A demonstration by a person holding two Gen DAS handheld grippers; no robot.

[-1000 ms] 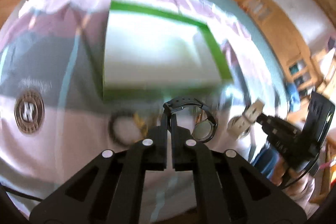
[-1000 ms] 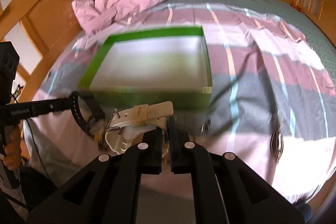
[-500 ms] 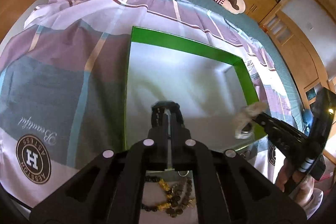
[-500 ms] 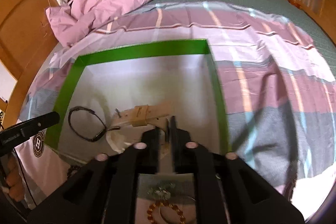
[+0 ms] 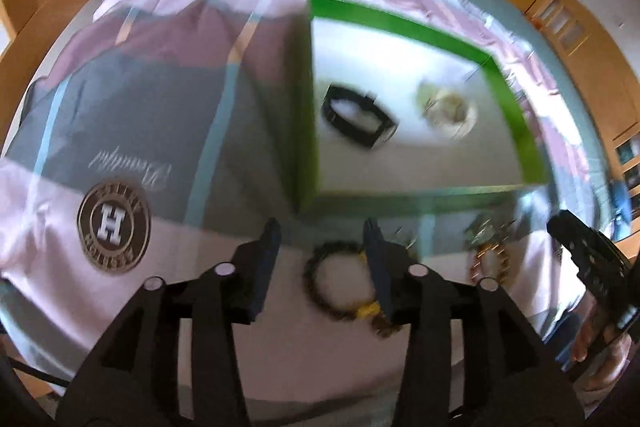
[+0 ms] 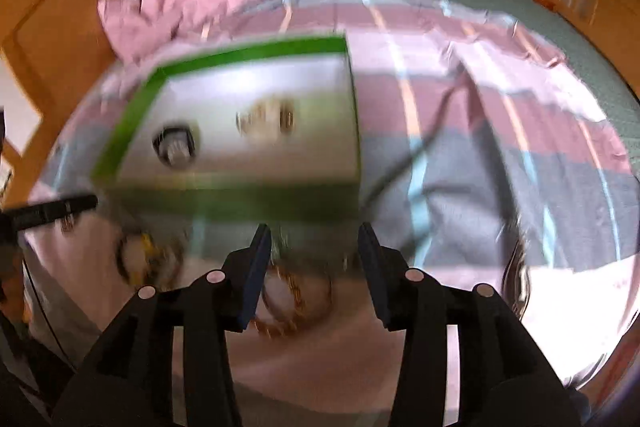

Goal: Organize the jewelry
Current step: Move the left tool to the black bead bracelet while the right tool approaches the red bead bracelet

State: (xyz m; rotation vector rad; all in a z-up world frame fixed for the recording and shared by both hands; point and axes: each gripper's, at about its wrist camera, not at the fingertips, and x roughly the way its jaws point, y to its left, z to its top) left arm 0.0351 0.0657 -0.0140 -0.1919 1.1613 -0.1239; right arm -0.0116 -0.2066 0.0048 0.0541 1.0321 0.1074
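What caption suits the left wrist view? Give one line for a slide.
Open left gripper above a beaded bracelet on the bedspread, black watch and cream watch inside the green box.

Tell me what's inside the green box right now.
Inside the green box lie two things, apart from each other: a black watch toward the left and a cream watch toward the right. Motion blur hides finer detail, and the near wall covers the floor's front strip.

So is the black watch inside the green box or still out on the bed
Inside. The black watch lies on the white floor of the green box, beside a pale watch. Both claws are open and empty.
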